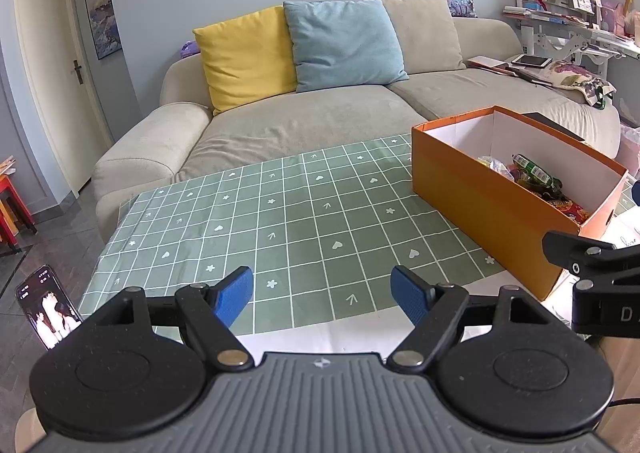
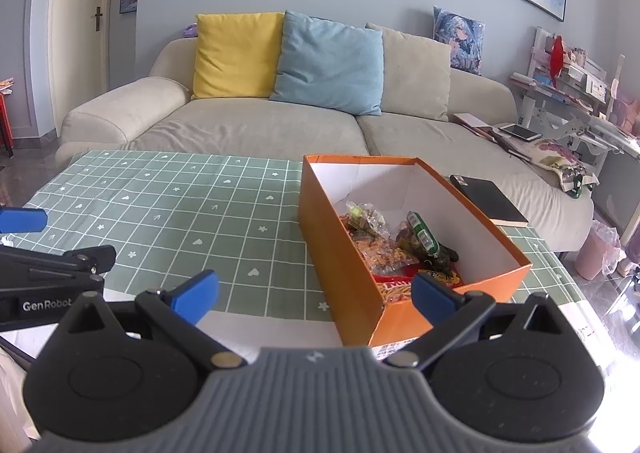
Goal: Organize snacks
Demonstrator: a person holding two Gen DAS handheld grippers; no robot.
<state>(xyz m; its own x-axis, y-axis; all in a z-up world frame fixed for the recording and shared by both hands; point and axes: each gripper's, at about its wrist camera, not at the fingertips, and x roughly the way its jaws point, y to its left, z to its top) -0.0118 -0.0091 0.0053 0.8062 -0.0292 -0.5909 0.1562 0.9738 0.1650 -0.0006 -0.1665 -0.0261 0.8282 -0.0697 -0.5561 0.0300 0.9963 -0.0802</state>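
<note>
Jaws wide, empty, green checked tablecloth (image 1: 280,213), orange box (image 2: 340,253), beige sofa (image 1: 300,125)

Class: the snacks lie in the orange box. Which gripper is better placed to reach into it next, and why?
Right. The right gripper sits at the orange box, open. The left gripper faces bare tablecloth, the box off to its side.

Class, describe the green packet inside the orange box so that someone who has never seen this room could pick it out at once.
Find the checked green tablecloth in front of the sofa; on it stands an open orange box. Inside lies a heap of snack packets, and the green packet rests on top towards the right. It alone is bright green with white print; its neighbours are clear, orange or red.
</note>
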